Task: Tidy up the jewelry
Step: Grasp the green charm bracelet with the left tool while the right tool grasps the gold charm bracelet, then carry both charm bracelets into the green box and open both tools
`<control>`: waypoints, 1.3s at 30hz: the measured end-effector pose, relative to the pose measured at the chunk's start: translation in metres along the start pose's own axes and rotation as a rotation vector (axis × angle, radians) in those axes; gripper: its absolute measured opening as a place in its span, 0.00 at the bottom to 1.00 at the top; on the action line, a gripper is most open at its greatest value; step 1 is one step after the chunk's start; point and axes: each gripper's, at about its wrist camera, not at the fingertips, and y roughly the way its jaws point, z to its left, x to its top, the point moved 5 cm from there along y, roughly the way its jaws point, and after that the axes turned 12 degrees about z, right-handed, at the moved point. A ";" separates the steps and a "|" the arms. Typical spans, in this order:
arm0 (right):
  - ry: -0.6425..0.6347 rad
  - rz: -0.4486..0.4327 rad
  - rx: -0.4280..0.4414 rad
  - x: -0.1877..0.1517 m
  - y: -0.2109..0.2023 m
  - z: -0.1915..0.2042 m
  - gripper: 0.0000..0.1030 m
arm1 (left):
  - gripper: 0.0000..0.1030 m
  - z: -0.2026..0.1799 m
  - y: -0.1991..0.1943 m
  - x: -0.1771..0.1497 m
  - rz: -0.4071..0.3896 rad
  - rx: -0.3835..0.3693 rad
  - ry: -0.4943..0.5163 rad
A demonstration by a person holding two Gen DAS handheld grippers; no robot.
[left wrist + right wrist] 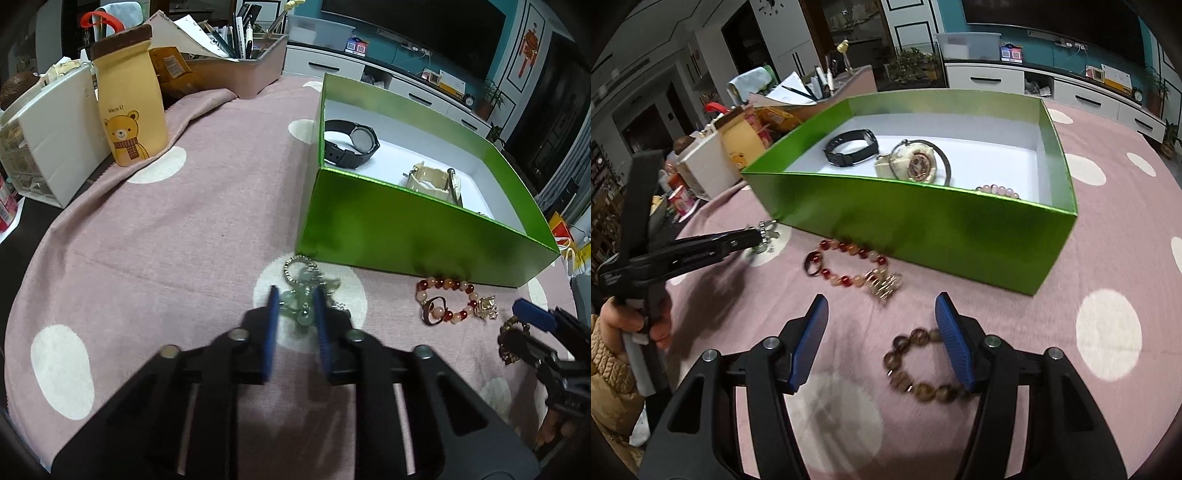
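Pink cloth with white dots (184,229) covers the table, and a green box (406,229) sits toward its far side, open at the top. Inside the box lie a black watch (351,142), a cream watch (916,164) beside it, and a few pale beads (997,191) just behind the near wall. On the cloth in front of that wall rests a red and peach bead bracelet (849,271) with a gold charm. Nearer the table's front edge lies a brown bead bracelet (919,363); the right gripper (882,339) stands wide open around it, its right blue pad touching the beads, nothing clamped. Off to the left, the left gripper (295,314) has its blue pads narrowed on either side of a pale green bead chain with a metal ring (301,291); whether they pinch it I cannot tell
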 end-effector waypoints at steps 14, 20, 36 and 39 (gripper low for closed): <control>-0.075 0.044 -0.027 0.015 0.024 0.007 0.37 | 0.07 0.003 -0.021 -0.001 -0.052 -0.071 -0.013; -0.064 0.036 -0.014 0.016 0.025 0.005 0.26 | 0.07 0.011 -0.030 -0.002 -0.058 -0.103 -0.046; 0.127 -0.080 0.086 -0.005 -0.036 -0.040 0.26 | 0.07 0.039 -0.051 -0.004 -0.085 -0.148 -0.126; 0.138 -0.097 0.088 -0.007 -0.043 -0.043 0.26 | 0.07 0.037 -0.055 -0.005 -0.089 -0.152 -0.124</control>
